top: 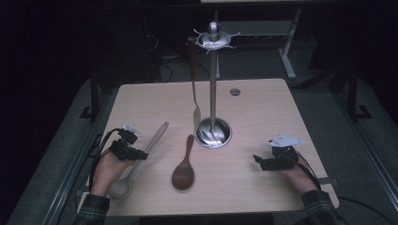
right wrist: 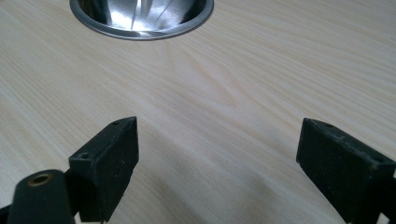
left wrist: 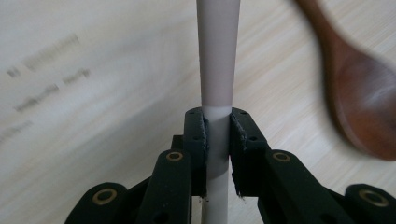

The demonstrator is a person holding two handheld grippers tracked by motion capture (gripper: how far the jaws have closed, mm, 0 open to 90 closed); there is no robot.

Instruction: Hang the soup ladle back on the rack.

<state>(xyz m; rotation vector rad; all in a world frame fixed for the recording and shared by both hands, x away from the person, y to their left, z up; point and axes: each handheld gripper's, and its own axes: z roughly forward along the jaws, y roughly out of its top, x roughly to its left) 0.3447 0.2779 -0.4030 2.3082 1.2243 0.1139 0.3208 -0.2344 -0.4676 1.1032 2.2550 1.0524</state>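
Note:
My left gripper [top: 137, 153] [left wrist: 217, 119] is shut on the handle of a pale cream spoon [top: 158, 133] [left wrist: 217, 56], at the table's front left. The spoon's bowl lies back beside the hand, and its handle points towards the stand. A dark wooden spoon [top: 184, 168] [left wrist: 362, 98] lies just right of it on the table. My right gripper [top: 259, 161] [right wrist: 217, 140] rests at the front right, open, with bare wood between its jaws.
A steel utensil stand [top: 213, 70] rises from a round base [top: 213, 133] [right wrist: 140, 21] at the middle of the wooden table [top: 263, 108]. A long metal spoon with a reddish handle [top: 193, 89] hangs from its hooked top. A small round grommet [top: 235, 92] sits near the far edge.

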